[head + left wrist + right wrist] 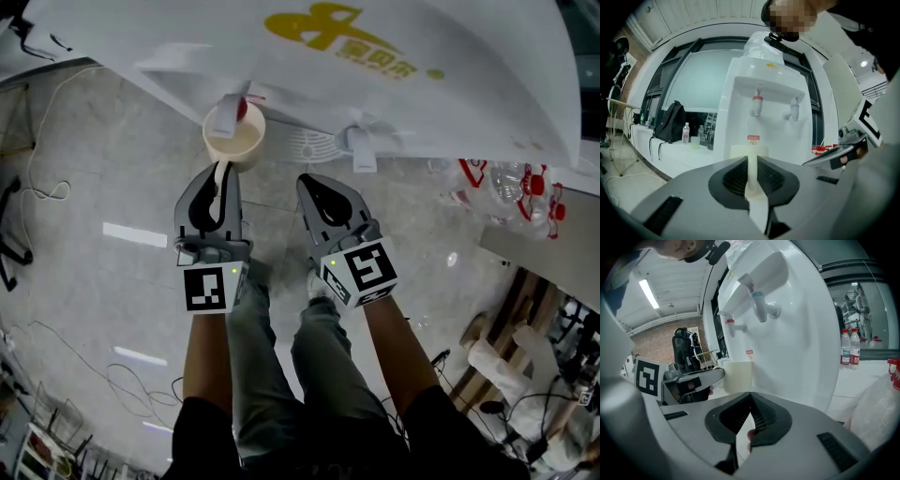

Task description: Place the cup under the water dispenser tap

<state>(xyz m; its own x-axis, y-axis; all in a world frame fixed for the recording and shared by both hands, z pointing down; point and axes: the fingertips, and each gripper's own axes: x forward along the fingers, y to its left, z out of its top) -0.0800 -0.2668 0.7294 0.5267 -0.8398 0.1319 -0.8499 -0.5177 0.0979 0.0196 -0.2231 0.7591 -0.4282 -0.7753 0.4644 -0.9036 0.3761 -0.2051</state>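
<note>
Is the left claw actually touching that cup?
Touching. The left gripper view shows the left gripper with its jaws closed on the wall of the cup, which stands pinched between them.

floor (pixel 84 169): glossy grey tile, cables (pixel 42 192) | window (pixel 701 79): wide, dark-framed | wall (pixel 658 344): brick | ceiling light (pixel 648 292): strip, lit

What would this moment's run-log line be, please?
left hand-held gripper: shut on cream paper cup | right hand-held gripper: shut, empty | cup: below red plastic tap

Most of the cup (pixel 737 151) is hidden behind the jaws of the left gripper (pixel 751 161); the red label (pixel 753 138) above them cannot be read.
</note>
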